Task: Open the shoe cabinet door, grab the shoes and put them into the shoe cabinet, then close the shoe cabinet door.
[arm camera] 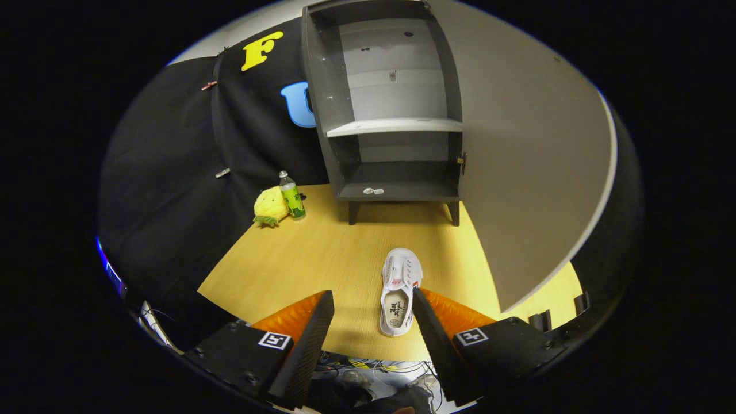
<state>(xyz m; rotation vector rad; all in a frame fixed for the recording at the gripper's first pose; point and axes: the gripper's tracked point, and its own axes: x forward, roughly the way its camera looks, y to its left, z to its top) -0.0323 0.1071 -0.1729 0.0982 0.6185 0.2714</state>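
A dark grey shoe cabinet [391, 115] stands at the far side of the wooden floor, its door [529, 161] swung wide open to the right. Inside are a pale shelf [397, 126] and a bottom compartment with a small white scrap lying in it. One white shoe [399, 290] lies on the floor pointing toward the cabinet, just ahead of my fingers and close against the right fingertip. My gripper [372, 302] is open, with nothing held between its fingers.
A yellow plush toy [270, 207] and a green-labelled bottle [292, 196] stand left of the cabinet by the black cloth wall. The wooden floor board [299, 259] ends just below my fingers, with cables beneath.
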